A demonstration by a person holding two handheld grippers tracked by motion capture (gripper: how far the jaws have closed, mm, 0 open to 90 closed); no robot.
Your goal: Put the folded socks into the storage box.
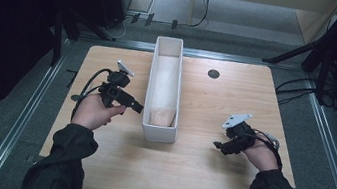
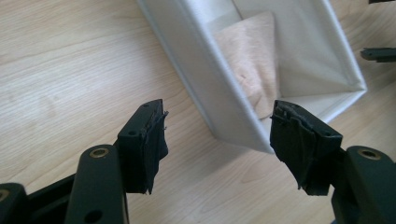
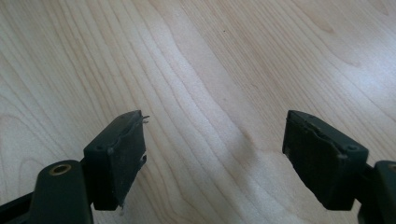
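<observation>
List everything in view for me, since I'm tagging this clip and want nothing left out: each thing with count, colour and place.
table: one, light wood grain, centre of the high view, on a grey floor.
box: one, white, long and narrow, open top, standing mid-table and running away from the person.
cloth: one, pale beige, lying inside the box toward its near end.
round hole: one, dark, in the tabletop to the right of the box's far end.
left gripper: one, black, jaws open with nothing between them, pointing at the box's near corner.
right gripper: one, black, jaws open over bare tabletop, right of the box.
hands: two, in dark sleeves, entering from the bottom edge.
</observation>
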